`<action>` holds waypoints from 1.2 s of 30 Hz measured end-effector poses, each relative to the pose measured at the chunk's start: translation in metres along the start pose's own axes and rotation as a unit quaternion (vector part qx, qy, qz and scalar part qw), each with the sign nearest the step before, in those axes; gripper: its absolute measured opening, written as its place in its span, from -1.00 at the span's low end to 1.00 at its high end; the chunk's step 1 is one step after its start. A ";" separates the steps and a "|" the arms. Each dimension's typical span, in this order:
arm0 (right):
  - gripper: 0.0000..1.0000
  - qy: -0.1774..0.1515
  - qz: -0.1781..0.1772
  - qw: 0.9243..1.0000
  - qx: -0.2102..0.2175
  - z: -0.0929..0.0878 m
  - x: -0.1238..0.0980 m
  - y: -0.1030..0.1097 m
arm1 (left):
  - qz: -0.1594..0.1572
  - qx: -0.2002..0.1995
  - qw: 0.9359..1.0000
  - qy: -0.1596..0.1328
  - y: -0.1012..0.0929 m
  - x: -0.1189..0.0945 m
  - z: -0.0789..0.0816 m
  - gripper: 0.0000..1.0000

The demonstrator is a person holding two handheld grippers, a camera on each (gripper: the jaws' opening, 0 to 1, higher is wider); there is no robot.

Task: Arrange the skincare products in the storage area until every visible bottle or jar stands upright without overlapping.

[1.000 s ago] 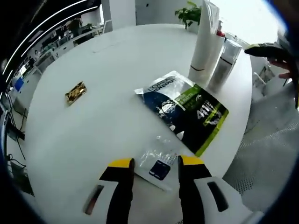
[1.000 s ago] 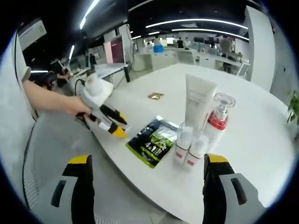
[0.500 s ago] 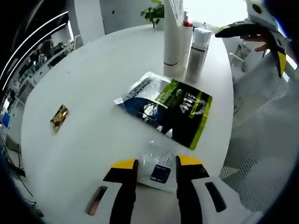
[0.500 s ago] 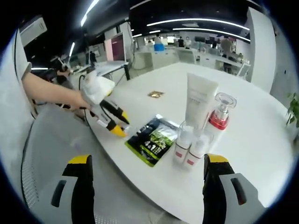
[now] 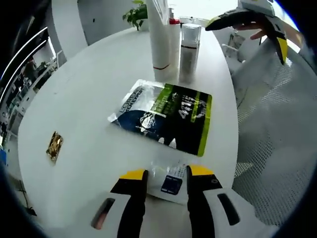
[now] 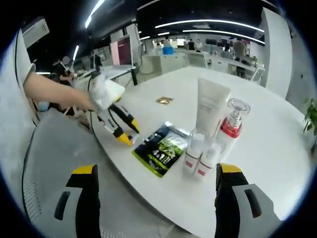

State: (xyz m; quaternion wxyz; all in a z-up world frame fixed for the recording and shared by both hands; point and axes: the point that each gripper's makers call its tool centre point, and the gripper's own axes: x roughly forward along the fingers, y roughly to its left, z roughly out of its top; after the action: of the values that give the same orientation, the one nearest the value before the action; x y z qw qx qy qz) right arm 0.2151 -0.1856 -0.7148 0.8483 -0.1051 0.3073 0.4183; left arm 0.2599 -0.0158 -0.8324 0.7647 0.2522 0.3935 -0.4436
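Left gripper (image 5: 165,174) has neared a sachet (image 5: 171,180), perhaps touching.

Occluded and cropped items

My left view crops the white tube (image 5: 157,34) at the top edge; the clear sachet (image 5: 171,181) sits partly behind my hand-held gripper (image 5: 163,174), label illegible.

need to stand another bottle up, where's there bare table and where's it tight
Bare table lies between the gold packet and the dark sachet. It is crowded at the white tube, pump bottle and two small bottles.
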 end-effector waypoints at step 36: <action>0.95 -0.002 -0.004 1.000 0.003 0.000 0.000 -0.002 | 0.055 -0.145 0.986 -0.058 0.017 -0.041 0.004 0.02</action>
State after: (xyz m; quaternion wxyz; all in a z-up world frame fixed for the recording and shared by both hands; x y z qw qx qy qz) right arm 0.2170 -0.1871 -0.7152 0.8510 -0.1026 0.3065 0.4139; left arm 0.2638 0.0090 -0.7954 0.8379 0.1333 0.3940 -0.3533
